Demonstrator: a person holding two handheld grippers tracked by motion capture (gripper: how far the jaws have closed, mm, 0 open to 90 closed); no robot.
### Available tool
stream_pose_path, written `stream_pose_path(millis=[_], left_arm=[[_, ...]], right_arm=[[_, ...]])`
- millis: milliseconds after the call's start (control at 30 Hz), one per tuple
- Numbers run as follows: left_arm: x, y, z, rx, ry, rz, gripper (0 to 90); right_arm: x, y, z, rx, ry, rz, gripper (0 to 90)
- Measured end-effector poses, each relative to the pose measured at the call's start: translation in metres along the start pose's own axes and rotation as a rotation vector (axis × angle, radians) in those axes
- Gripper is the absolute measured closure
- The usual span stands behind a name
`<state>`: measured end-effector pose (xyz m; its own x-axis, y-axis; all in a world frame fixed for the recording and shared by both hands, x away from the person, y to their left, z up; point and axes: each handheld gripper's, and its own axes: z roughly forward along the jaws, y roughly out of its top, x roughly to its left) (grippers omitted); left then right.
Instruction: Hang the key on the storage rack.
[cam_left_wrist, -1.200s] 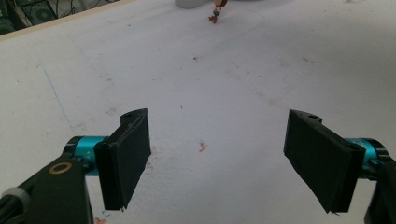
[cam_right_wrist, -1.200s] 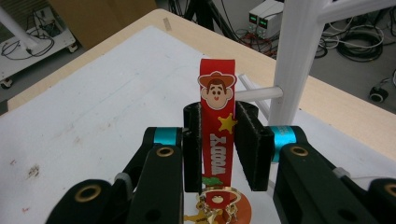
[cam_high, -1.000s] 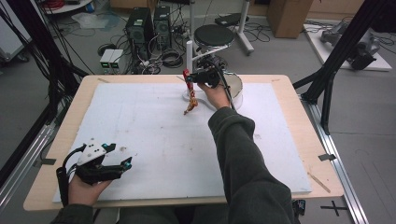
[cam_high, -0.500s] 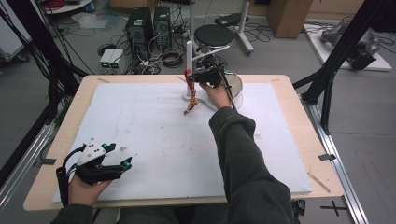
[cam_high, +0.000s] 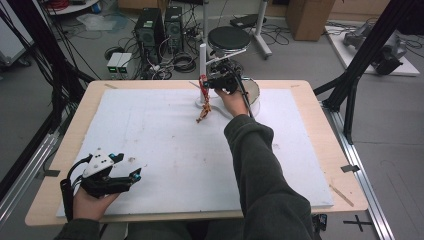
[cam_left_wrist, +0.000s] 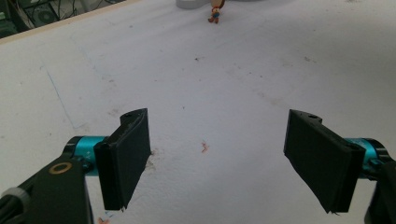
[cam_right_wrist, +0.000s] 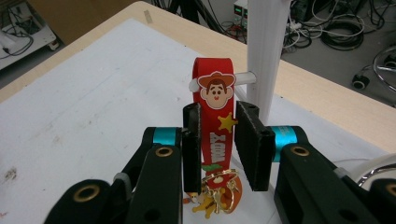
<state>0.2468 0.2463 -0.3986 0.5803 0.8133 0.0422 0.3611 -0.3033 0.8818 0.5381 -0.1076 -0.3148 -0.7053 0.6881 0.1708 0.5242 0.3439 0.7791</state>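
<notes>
over at the far edge of the worktop (cam_high: 320, 165), the red strap keychain (cam_right_wrist: 215, 122) hangs on the white stand's peg (cam_right_wrist: 246, 78), with the right gripper (cam_right_wrist: 218, 140) jaws either side of it, seemingly not quite pinching. the left gripper (cam_left_wrist: 215, 156) rests near the front corner, jaws wide apart.

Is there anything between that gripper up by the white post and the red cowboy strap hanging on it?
Nothing visible. In the right gripper view the red rubber keychain strap with a cowboy face hangs from the peg of the white plastic post, and the right gripper has its two black jaws on either side of the strap, with small gaps showing.
</notes>
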Motion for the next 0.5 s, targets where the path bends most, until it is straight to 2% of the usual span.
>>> stream_pose_path(millis=[500], left_arm=[[-0.0003,0.0001,0.0001,0.0,-0.005,0.003,23.1]], right_arm=[[-0.0012,-0.0016,0.0013,0.017,-0.015,0.018,71.7]])
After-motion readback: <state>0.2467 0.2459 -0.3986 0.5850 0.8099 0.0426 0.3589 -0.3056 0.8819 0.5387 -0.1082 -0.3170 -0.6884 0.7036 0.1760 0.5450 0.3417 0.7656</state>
